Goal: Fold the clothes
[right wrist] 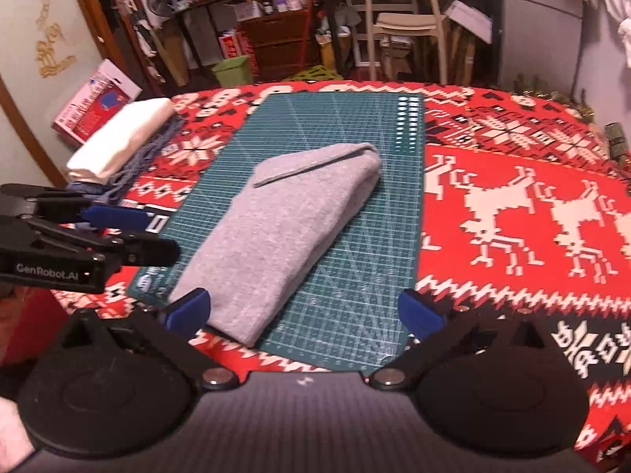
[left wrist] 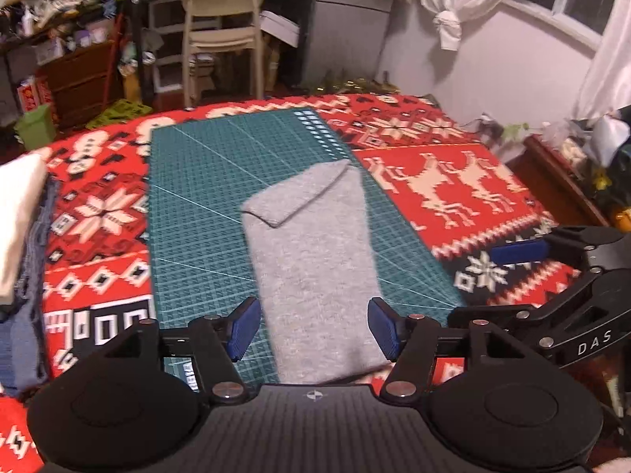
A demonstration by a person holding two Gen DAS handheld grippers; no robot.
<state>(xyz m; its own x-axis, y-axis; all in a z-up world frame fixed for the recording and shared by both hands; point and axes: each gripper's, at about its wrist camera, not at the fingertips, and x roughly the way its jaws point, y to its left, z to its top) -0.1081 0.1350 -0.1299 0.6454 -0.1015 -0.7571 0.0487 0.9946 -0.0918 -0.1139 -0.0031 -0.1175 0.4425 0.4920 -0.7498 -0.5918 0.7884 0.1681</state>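
Through my left wrist camera, my left tongs [left wrist: 314, 329] stand apart and hold nothing; the near end of the grey garment [left wrist: 311, 260] lies just between and under the two blue pads. The garment is already folded into a long narrow strip that rests on the green cutting mat [left wrist: 197, 197], with one flap turned over at its far end. The mat lies on the red patterned cloth [left wrist: 453, 181] of the table. To the left of the mat I see the edge of a pile of folded clothes [left wrist: 19, 216], white on top and blue under it. My right tongs [left wrist: 520, 252] show beside the mat on the right; from here I cannot tell their opening.

Through my right wrist camera, my right tongs [right wrist: 303, 313] are wide apart and empty, over the near edge of the mat [right wrist: 355, 276]. The garment [right wrist: 284, 228] lies diagonally on it, its near corner reaching past the mat's edge. My left tongs [right wrist: 118, 232] hover left of the mat.

I think the risk is this: if I pinch only the top layer, the strip may open when lifted, and a pull at one side may skew it. I see no container near the mat; the green bin [right wrist: 232, 71] on the floor beyond the table does not show its inside.
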